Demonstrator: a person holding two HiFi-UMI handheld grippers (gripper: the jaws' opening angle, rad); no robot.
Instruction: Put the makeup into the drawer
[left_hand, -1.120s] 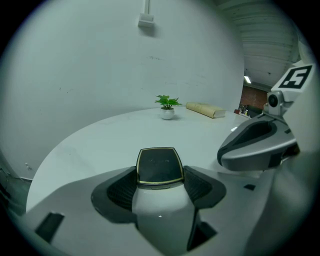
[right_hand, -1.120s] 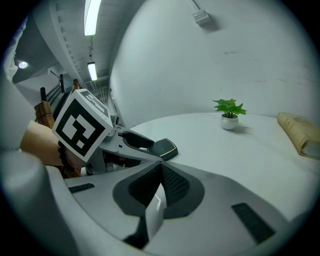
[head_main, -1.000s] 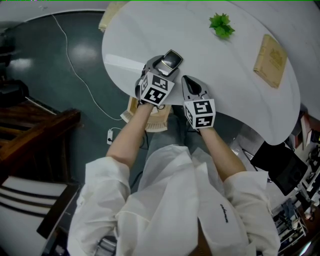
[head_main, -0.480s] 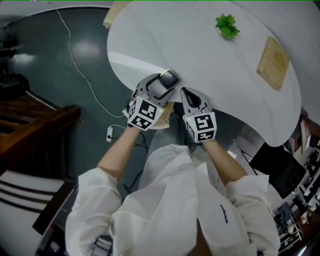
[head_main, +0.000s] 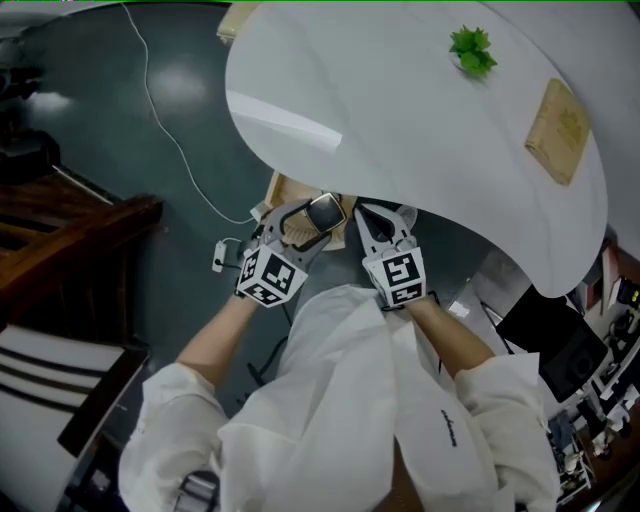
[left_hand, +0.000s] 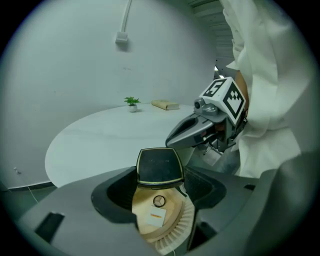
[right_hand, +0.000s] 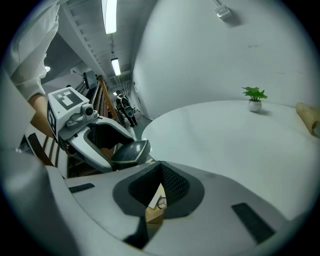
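Note:
My left gripper (head_main: 318, 216) is shut on a black makeup compact (head_main: 326, 211) with a thin gold rim, and the compact (left_hand: 159, 167) stands upright between the jaws. It hangs just off the near edge of the white round table (head_main: 420, 130), above a tan wooden drawer (head_main: 288, 190) that sticks out below the tabletop. In the drawer (left_hand: 150, 212) lie a small ring, a white card and a ribbed fan-like piece. My right gripper (head_main: 373, 220) is beside it on the right, shut and empty. Its closed tip (left_hand: 172, 142) points at the table edge. The right gripper view shows the compact (right_hand: 127, 150) at left.
A small green plant (head_main: 472, 50) and a tan book (head_main: 558, 130) sit at the far side of the table. A white cable (head_main: 170, 135) runs over the dark floor at left, next to dark wooden furniture (head_main: 70, 250). Black equipment (head_main: 560, 340) stands at right.
Both grippers have drawn back off the tabletop, past its near edge. The left one carried the compact with it to above the drawer; the right stayed alongside.

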